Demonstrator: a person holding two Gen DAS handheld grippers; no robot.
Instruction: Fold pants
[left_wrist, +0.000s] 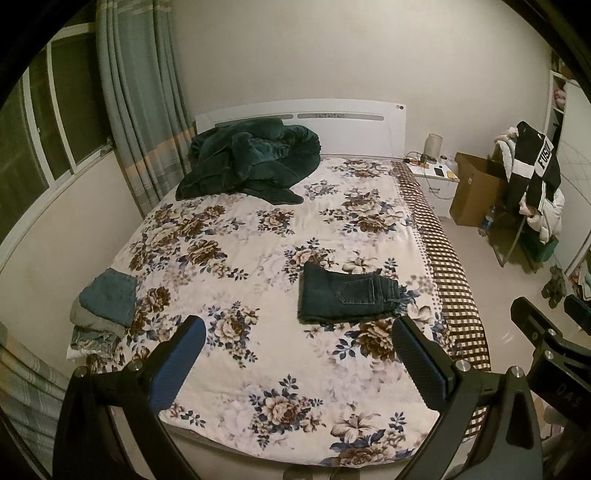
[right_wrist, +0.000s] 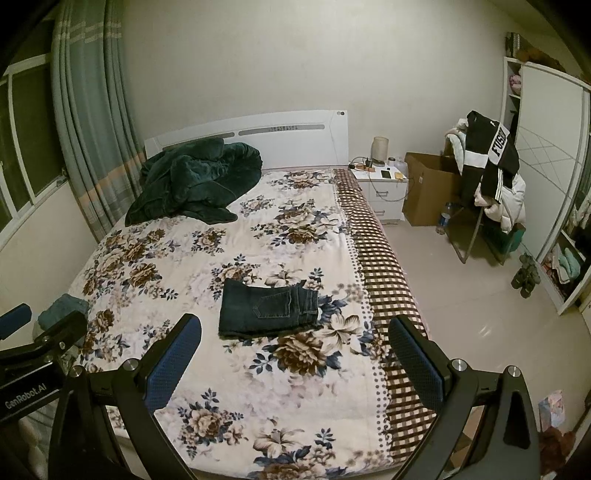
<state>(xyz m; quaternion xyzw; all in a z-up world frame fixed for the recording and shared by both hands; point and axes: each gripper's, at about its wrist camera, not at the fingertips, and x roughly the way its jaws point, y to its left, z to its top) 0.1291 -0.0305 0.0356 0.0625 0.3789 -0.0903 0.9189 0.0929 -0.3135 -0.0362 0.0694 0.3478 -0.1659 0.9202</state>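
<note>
Dim, yellowish indoor light — soft focus, heavy fisheye bending at edges.

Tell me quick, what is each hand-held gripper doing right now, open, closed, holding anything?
Left hand-held gripper: open, holding nothing.
Right hand-held gripper: open, holding nothing; the folded jeans lie on the bed.
</note>
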